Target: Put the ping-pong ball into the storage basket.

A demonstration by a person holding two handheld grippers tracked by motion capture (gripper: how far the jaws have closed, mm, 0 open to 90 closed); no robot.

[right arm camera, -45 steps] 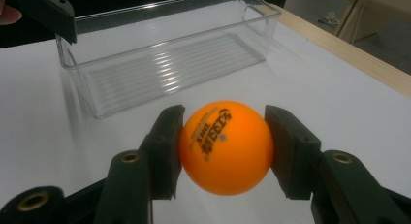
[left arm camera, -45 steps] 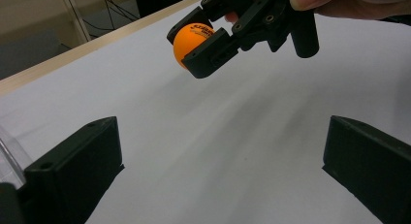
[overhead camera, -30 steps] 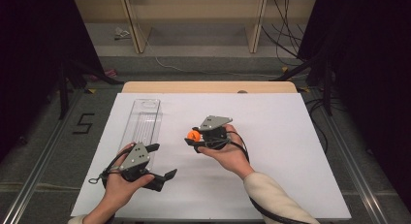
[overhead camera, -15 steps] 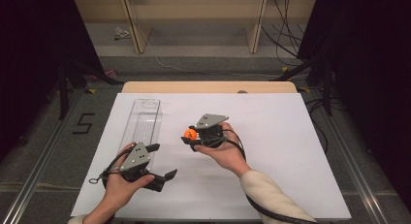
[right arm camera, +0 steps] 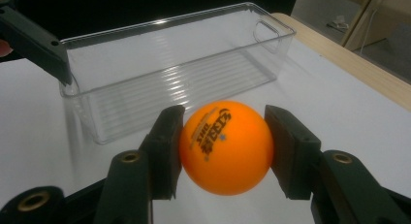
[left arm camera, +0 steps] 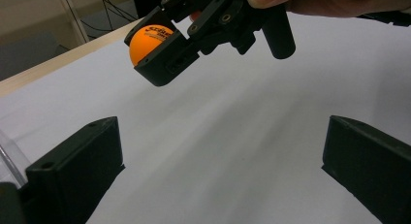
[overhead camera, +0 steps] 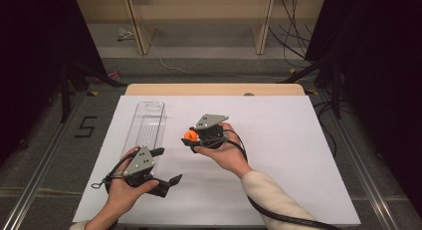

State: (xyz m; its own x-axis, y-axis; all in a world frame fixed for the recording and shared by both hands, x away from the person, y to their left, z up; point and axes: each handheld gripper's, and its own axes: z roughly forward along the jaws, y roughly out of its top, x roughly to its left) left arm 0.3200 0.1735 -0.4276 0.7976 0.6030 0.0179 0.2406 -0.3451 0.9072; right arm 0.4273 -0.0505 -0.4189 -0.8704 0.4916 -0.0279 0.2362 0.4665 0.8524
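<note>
The clear bin (overhead camera: 146, 128) stands along the left of the white table (overhead camera: 278, 155), open at the top; the left gripper (overhead camera: 160, 166) sits at its near end. Right of the right gripper (overhead camera: 191, 138), the surface lies bare.

White-topped table (overhead camera: 278, 180) – clear bin (overhead camera: 145, 128) on it.

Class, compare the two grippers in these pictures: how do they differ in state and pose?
The right gripper is shut on the orange ball; the left gripper is open and holds nothing. The right one is raised above the table; the left sits low beside the clear bin. Both have black jaws.
</note>
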